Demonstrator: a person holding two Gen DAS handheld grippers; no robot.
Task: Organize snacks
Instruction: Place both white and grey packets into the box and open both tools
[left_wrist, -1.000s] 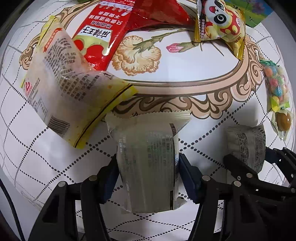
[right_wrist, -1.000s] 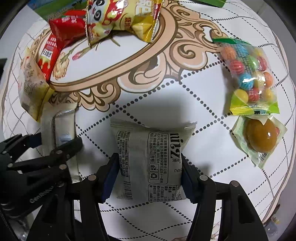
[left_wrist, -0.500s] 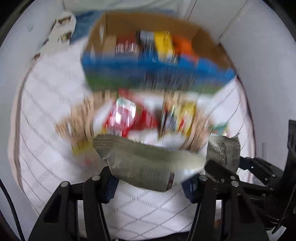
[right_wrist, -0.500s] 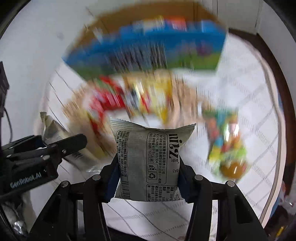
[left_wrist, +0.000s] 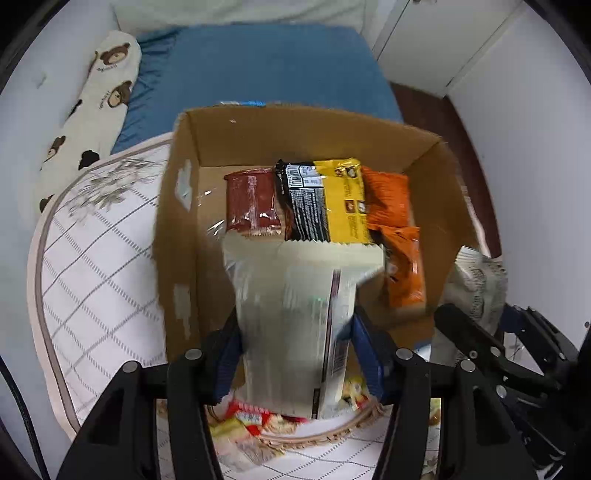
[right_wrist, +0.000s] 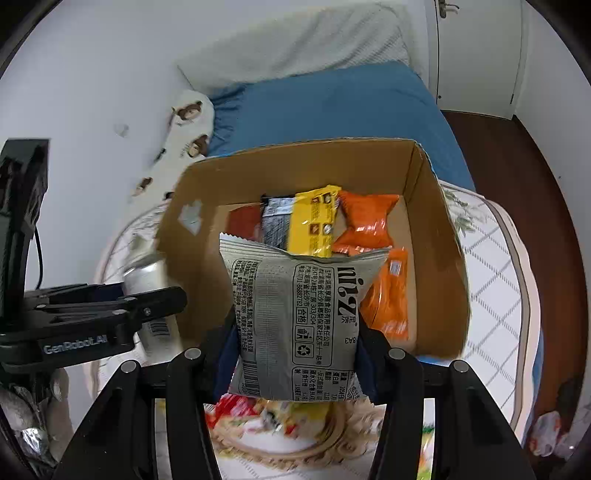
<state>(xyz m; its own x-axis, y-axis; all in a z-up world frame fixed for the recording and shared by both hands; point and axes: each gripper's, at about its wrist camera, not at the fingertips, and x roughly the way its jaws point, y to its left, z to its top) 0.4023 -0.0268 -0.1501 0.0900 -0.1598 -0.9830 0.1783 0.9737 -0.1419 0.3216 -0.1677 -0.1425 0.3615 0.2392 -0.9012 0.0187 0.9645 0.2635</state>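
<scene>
My left gripper (left_wrist: 295, 343) is shut on a pale cream snack packet (left_wrist: 291, 317) and holds it up in front of an open cardboard box (left_wrist: 177, 206). My right gripper (right_wrist: 295, 350) is shut on a grey snack packet (right_wrist: 299, 317) with black print, also raised before the same box (right_wrist: 439, 258). In the box lie a red packet (left_wrist: 251, 203), a black-and-yellow packet (left_wrist: 325, 199) and orange packets (left_wrist: 395, 240). The right gripper shows at the right of the left wrist view (left_wrist: 480, 325); the left gripper shows at the left of the right wrist view (right_wrist: 110, 306).
The box stands on a round table with a white patterned cloth (left_wrist: 99, 258). Loose snack packets (right_wrist: 266, 410) lie on the table below the grippers. Behind the box are a blue bed (left_wrist: 258, 70) and a bear-print pillow (left_wrist: 96, 99). White walls on both sides.
Both grippers have lifted their packets off the table and swung up from looking down at the cloth to facing the open box.
</scene>
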